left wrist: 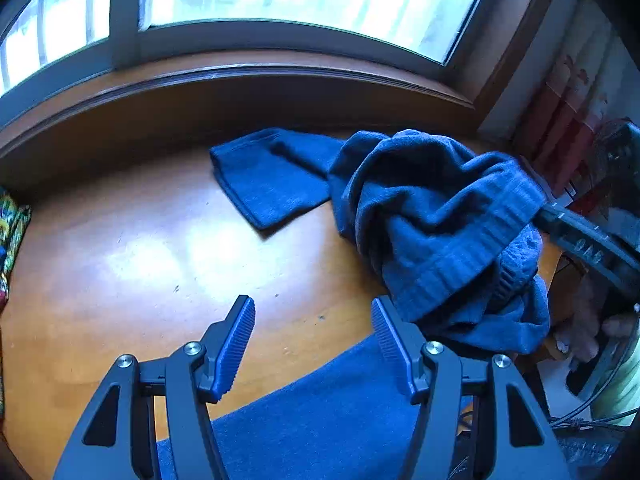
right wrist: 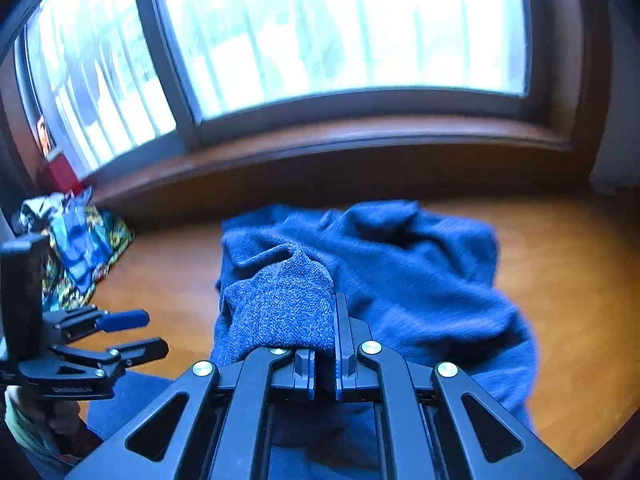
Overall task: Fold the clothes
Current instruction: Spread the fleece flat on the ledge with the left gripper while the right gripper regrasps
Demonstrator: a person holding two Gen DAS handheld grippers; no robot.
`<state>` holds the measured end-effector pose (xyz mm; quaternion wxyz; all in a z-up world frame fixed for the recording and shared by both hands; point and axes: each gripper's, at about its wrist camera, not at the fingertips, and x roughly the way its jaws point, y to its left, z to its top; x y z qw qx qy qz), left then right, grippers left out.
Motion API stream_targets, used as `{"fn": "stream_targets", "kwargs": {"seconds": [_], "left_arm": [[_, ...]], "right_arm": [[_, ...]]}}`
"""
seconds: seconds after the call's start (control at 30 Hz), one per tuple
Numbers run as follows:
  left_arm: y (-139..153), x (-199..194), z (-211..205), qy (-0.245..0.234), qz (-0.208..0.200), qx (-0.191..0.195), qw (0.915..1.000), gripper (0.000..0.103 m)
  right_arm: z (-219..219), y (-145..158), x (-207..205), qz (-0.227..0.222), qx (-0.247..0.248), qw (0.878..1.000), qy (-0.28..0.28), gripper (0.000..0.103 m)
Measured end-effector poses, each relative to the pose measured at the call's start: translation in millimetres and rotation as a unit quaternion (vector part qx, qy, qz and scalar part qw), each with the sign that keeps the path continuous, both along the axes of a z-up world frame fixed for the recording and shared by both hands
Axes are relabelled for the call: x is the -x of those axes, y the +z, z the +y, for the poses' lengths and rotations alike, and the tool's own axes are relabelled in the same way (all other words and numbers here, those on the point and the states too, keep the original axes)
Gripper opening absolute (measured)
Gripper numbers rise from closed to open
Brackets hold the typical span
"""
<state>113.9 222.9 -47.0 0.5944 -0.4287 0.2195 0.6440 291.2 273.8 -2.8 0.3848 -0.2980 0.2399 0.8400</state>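
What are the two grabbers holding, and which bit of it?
The right gripper is shut on the blue sweater, pinching a bunched fold near its ribbed edge. The left gripper is open and holds nothing.

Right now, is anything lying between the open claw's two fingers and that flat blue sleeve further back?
No. In the left wrist view, only bare wooden table lies between the left gripper and the sleeve of the blue sweater.

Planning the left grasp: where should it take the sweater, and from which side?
Take the ribbed hem, the thick band hanging nearest the open left gripper. Come from the left, jaws across the band. The right gripper already pinches another fold, lifting the sweater off the table.
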Motion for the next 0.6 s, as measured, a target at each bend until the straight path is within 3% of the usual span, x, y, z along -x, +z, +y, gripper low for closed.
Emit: {"fn": "stream_targets", "kwargs": {"seconds": [0.2, 0.3, 0.6], "left_arm": [[6, -23, 15, 0.006, -0.016, -0.003, 0.9999, 0.059], [7, -42, 28, 0.004, -0.003, 0.003, 1.0000, 0.059], [10, -94, 59, 0.013, 0.016, 0.012, 0.9997, 0.059]], "right_arm": [[35, 26, -51, 0.043, -0.005, 0.998, -0.041, 0.007], [51, 33, -89, 0.059, 0.003, 0.996, -0.068, 0.007], [118, 6, -175, 0.082, 0.056, 0.986, -0.132, 0.007]]}}
